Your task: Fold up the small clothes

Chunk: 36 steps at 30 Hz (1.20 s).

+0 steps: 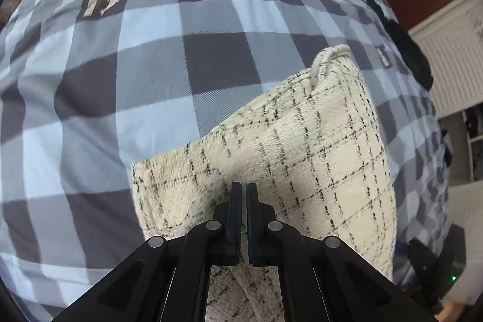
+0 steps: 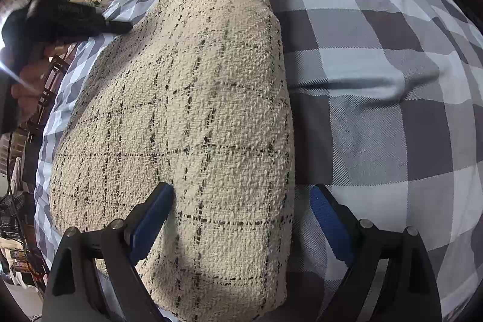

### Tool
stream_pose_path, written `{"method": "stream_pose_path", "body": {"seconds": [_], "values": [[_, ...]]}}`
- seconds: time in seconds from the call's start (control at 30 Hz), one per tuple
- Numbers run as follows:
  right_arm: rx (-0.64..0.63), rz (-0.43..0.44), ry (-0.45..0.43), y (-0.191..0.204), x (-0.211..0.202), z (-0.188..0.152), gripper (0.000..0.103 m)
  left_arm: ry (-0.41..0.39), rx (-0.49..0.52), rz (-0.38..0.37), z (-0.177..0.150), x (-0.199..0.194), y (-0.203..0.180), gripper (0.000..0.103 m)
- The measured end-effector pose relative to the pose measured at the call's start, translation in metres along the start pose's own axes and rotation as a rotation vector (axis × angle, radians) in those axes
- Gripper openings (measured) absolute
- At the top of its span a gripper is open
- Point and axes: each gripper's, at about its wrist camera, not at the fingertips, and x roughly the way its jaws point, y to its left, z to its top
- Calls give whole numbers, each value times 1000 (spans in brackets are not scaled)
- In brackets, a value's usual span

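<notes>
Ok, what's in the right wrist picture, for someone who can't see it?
A cream tweed garment with thin black check lines lies folded on a blue-grey checked bedcover. The right gripper is open, one blue-padded finger over the garment, the other over the bedcover.

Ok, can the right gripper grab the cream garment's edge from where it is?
Probably yes: the right gripper is open, straddling the cream garment edge on the checked cover, nothing between.
</notes>
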Motion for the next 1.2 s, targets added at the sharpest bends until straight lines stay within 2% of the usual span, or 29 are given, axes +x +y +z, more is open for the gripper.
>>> {"method": "stream_pose_path", "body": {"seconds": [0.13, 0.2, 0.3, 0.43, 0.53, 0.6, 0.63, 0.7, 0.8, 0.87, 0.93, 0.97, 1.0, 1.03, 1.07, 1.1, 1.13, 1.17, 1.2], "values": [[0, -2, -1, 0, 0, 0, 90, -11, -110, -58, -7, 8, 16, 1], [1, 0, 0, 0, 0, -1, 90, -40, -146, -62, -12, 2, 18, 1], [13, 32, 18, -4, 1, 2, 90, -115, -220, -28, -28, -19, 25, 1], [73, 167, 60, -21, -8, 12, 90, -193, -326, 39, -74, -52, 35, 1], [96, 195, 5, -38, -30, 21, 90, -241, -390, 84, -115, -72, 41, 1], [104, 181, -28, -50, -40, 27, 90, -248, -432, 52, -140, -80, 44, 1], [118, 183, -28, -58, -42, 30, 90, -242, -466, -3, -156, -82, 45, 1], [172, 226, -2, -73, -38, 33, 90, -244, -484, -27, -170, -84, 44, 1], [265, 375, 93, -87, -16, 39, 90, -244, -461, 32, -181, -85, 36, 2], [296, 445, 153, -88, 2, 41, 90, -225, -440, 8, -184, -81, 30, 2], [286, 468, 204, -85, 22, 46, 90, -230, -443, -68, -188, -78, 26, 3], [279, 463, 216, -84, 27, 48, 90, -231, -439, -99, -191, -77, 24, 6], [270, 456, 226, -82, 33, 49, 90, -235, -433, -135, -191, -75, 23, 19], [264, 475, 233, -80, 37, 50, 90, -236, -436, -156, -192, -74, 22, 37], [262, 495, 241, -80, 38, 49, 90, -237, -445, -174, -193, -73, 22, 94], [254, 523, 251, -79, 41, 51, 90, -254, -456, -198, -194, -73, 22, 103], [245, 537, 253, -78, 41, 52, 90, -257, -447, -230, -193, -72, 22, 103], [234, 549, 252, -77, 41, 54, 90, -231, -434, -221, -192, -69, 20, 103], [225, 566, 248, -77, 41, 56, 90, -200, -412, -169, -190, -66, 16, 103]]}}
